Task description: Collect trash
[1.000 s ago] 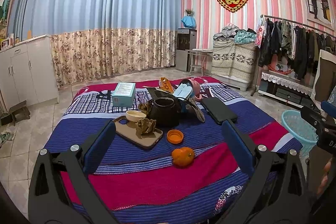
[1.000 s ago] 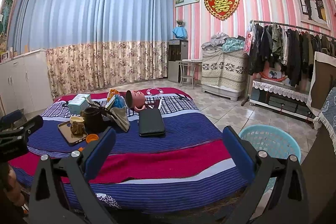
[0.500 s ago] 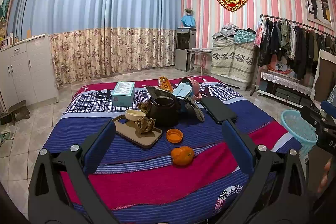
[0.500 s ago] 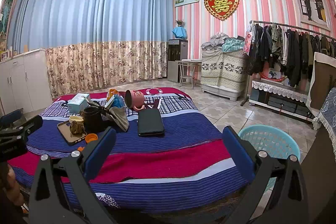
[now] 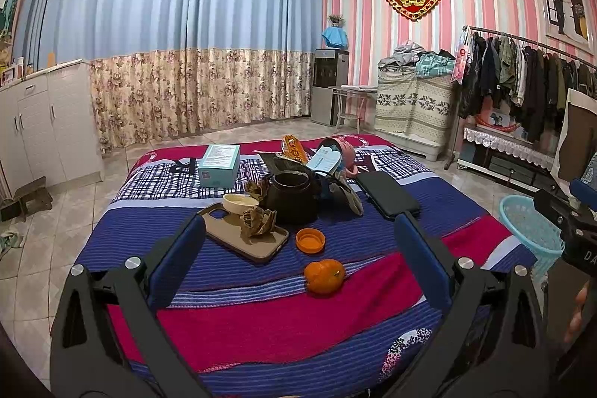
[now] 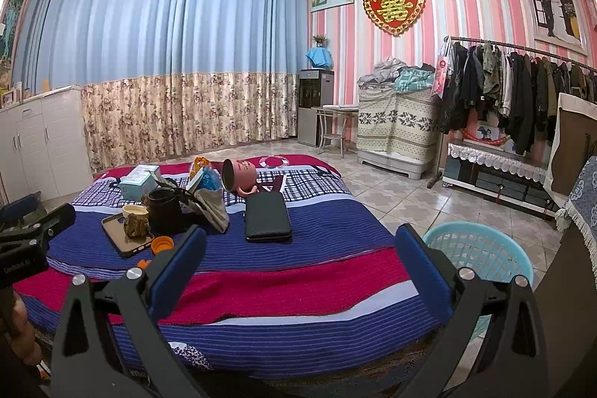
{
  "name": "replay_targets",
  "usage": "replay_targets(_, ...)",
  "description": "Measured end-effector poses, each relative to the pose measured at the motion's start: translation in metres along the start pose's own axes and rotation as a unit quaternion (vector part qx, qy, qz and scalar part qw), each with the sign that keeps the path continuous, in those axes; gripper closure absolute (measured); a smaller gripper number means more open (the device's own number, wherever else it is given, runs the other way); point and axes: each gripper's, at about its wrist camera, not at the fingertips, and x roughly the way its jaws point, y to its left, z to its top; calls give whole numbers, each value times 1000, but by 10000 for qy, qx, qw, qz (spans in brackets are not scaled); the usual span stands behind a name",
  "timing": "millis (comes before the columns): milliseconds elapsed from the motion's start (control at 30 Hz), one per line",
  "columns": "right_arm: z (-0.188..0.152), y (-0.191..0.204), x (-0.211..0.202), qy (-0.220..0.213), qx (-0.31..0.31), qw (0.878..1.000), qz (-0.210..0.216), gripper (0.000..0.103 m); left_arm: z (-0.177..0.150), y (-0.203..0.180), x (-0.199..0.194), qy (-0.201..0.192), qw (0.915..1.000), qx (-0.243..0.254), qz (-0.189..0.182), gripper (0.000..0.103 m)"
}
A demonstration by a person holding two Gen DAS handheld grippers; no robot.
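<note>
A striped blue and red bed [image 5: 261, 316] [image 6: 321, 222] carries scattered items. A crumpled brown wrapper [image 5: 258, 220] [image 6: 136, 225] lies on a brown phone case [image 5: 246, 241]. An orange bottle cap [image 5: 310, 240] [image 6: 162, 244] and an orange fruit [image 5: 324, 276] lie nearer me. An orange snack bag [image 5: 294, 148] [image 6: 198, 163] sits behind a black pot [image 5: 293, 196] [image 6: 164, 209]. My left gripper [image 5: 298, 263] stands open above the near bed, empty. My right gripper [image 6: 298, 267] is open too, over the bed's near right part. A light blue basket [image 6: 481, 256] [image 5: 530, 226] stands on the floor right of the bed.
On the bed are also a teal box [image 5: 219, 165], a pink mug on its side [image 6: 238, 175], a black wallet [image 6: 267, 221] [image 5: 388, 193] and a small cream bowl [image 5: 240, 203]. White cabinets [image 5: 44, 122] stand left, a clothes rack [image 6: 522, 99] right.
Almost nothing has changed. Both grippers have stayed open and nearly still, with only a slight drift of each view.
</note>
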Motion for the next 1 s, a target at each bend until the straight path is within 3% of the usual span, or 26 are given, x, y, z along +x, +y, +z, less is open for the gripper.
replay_targets(1000,0,-5,-3,0,-8,10000,-7,4,-1,-1,0,3,10000,2,2,5)
